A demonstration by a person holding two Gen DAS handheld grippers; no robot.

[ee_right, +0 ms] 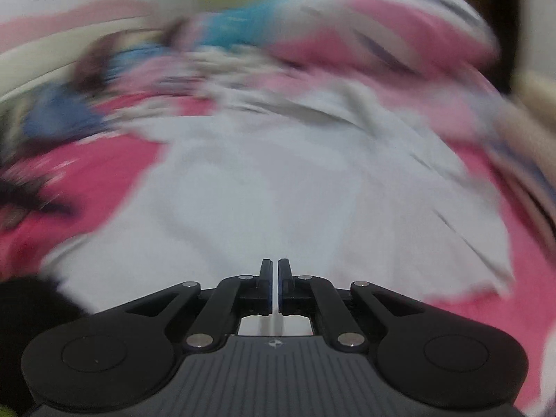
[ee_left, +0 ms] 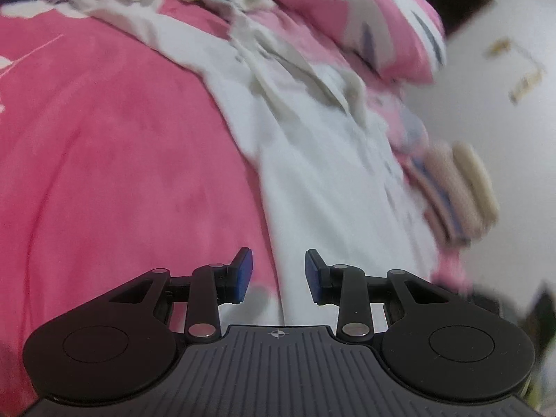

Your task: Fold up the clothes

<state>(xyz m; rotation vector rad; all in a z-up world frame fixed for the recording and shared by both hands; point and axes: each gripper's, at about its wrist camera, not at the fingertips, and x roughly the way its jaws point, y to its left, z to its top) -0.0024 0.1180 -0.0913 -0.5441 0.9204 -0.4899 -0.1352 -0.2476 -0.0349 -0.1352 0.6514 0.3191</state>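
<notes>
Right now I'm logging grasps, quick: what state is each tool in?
Left tool: open, holding nothing, above the white garment.
Right tool: nearly closed; whether it pinches the garment cannot be told.

Left gripper: black linkage arms, silver screws, blue pads, ribbed grey body with a small crosshair mark; right gripper looks alike.

Your left gripper over white cloth garment, spread on pink bedsheet; patterned pillow behind.
</notes>
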